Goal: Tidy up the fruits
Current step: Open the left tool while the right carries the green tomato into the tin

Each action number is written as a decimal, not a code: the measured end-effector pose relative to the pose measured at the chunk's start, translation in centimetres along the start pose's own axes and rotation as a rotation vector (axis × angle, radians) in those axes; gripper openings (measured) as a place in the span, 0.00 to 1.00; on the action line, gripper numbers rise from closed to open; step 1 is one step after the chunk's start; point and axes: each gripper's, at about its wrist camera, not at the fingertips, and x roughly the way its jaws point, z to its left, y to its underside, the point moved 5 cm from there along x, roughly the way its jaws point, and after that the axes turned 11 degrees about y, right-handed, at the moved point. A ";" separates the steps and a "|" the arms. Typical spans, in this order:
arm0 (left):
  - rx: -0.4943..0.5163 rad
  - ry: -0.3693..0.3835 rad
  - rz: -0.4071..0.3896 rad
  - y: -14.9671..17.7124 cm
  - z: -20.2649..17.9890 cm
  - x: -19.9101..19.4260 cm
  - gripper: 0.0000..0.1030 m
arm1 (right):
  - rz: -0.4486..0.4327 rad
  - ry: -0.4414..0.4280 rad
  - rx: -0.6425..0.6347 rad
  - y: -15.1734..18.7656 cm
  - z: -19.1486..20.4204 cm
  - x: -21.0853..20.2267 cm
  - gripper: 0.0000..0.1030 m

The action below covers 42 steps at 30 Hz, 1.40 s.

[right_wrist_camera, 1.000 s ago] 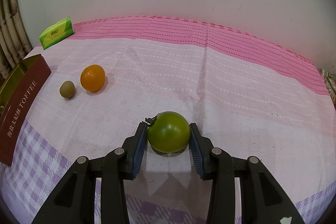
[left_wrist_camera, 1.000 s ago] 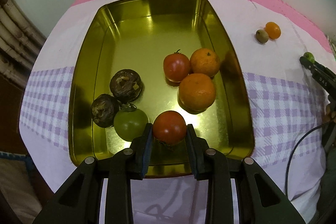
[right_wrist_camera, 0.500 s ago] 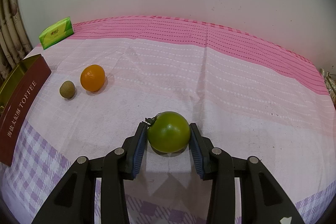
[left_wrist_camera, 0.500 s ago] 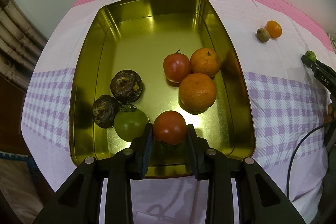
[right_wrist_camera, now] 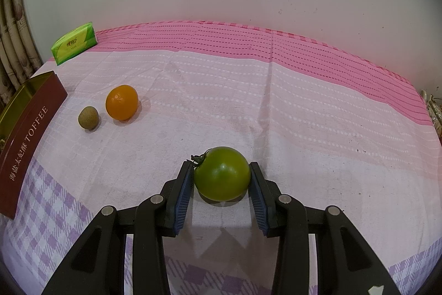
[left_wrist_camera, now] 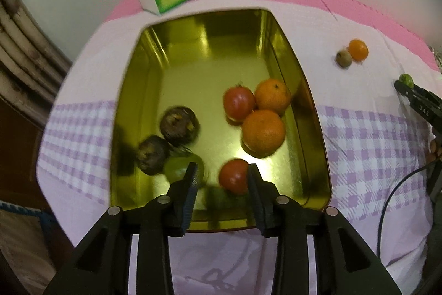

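Red tomato loose between opening left fingers, right fingers clamped on green tomato

Surface draped in cloth: pink striped band at far edge, pale pink middle, purple-white check near edge. Directly on cloth: rectangular gold metal tin with dark red outer wall, green-white tissue pack near far left corner, small brown kiwi-like fruit just beside 1 orange citrus, 1 green tomato well apart from both.
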 end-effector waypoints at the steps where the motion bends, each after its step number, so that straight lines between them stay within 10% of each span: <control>1: 0.002 -0.012 -0.014 -0.1 0.1 -0.4 0.39 | 0.000 0.000 0.000 0.0 0.0 0.0 0.36; 20: -0.151 -0.106 -0.107 0.5 7.0 -3.3 0.63 | -0.019 -0.027 -0.007 -1.8 2.3 -1.8 0.32; 32: -0.362 -0.121 -0.212 1.2 11.6 -6.5 0.77 | -0.124 -0.350 -0.222 -5.0 18.8 -10.1 0.33; 42: -0.392 -0.110 -0.190 1.5 12.1 -5.9 0.78 | -0.092 -0.426 -0.377 -2.9 27.0 -10.4 0.33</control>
